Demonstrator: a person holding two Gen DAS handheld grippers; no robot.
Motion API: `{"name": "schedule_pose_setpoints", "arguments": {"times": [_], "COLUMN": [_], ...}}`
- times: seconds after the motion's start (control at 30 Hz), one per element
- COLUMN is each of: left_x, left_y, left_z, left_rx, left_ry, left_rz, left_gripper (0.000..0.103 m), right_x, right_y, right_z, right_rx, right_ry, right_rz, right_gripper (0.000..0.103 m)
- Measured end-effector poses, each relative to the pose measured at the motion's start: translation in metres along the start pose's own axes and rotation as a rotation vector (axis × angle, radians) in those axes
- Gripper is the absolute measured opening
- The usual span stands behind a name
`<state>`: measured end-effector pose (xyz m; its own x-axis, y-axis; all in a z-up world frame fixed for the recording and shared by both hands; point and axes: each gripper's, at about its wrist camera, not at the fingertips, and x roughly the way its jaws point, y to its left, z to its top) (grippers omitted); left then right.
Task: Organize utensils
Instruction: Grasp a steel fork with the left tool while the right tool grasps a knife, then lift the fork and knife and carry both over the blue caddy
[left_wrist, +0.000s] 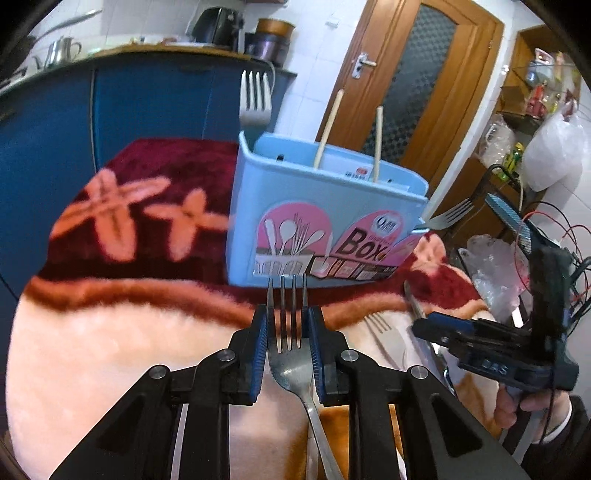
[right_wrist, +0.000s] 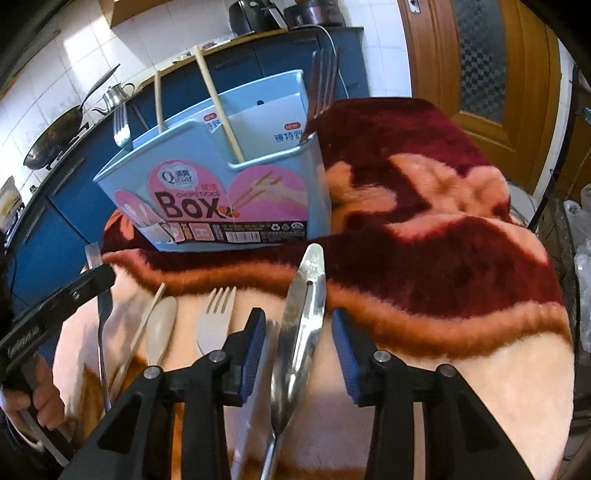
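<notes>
A light blue chopsticks box (left_wrist: 325, 214) stands on the blanket-covered table; it also shows in the right wrist view (right_wrist: 229, 192). It holds two wooden chopsticks (left_wrist: 327, 129) and forks (left_wrist: 255, 99). My left gripper (left_wrist: 287, 339) is shut on a metal fork (left_wrist: 290, 350), tines forward, held above the blanket in front of the box. My right gripper (right_wrist: 298, 350) is open around a metal peeler (right_wrist: 301, 317) that lies on the blanket. A beige fork (right_wrist: 216, 321), a beige spoon (right_wrist: 161, 328) and a chopstick (right_wrist: 142, 325) lie to its left.
The table is covered by a dark red and peach fleece blanket (right_wrist: 443, 258). Blue kitchen cabinets (left_wrist: 147, 103) stand behind it, a wooden door (left_wrist: 413, 81) to the right. Plastic bags and shelves (left_wrist: 546, 147) crowd the right side.
</notes>
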<state>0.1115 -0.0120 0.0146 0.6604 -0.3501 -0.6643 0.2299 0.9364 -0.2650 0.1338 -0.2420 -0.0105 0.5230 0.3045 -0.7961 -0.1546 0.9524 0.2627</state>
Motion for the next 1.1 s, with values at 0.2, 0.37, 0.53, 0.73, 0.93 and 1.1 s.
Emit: {"name": "schedule_pose_setpoints", "arguments": {"times": [0.2, 0.37, 0.53, 0.73, 0.93, 1.1], "left_x": [-0.016, -0.031, -0.048, -0.067, -0.079, -0.083], "left_y": [-0.004, -0.007, -0.008, -0.015, -0.021, -0.023], "left_z": [0.003, 0.006, 0.008, 0.013, 0.023, 0.035], "left_rx": [0.030, 0.039, 0.043, 0.065, 0.081, 0.093], "left_ry": [-0.054, -0.100, -0.152, -0.210, -0.250, -0.259], "left_rz": [-0.008, -0.017, -0.025, -0.024, -0.023, -0.025], "left_gripper": [0.021, 0.021, 0.019, 0.017, 0.003, 0.003], "right_x": [0.003, -0.011, -0.041, -0.080, -0.112, -0.122], "right_y": [-0.005, -0.007, 0.003, 0.019, 0.036, 0.040], "right_z": [0.007, 0.001, -0.009, -0.011, -0.005, 0.005], "right_rx": [0.044, 0.084, 0.061, -0.013, -0.080, -0.100], "right_ry": [0.018, -0.048, -0.201, -0.362, -0.511, -0.563], "right_rz": [0.003, 0.086, 0.144, 0.139, 0.124, 0.129], "right_gripper": [0.025, 0.024, 0.024, 0.024, 0.024, 0.024]}}
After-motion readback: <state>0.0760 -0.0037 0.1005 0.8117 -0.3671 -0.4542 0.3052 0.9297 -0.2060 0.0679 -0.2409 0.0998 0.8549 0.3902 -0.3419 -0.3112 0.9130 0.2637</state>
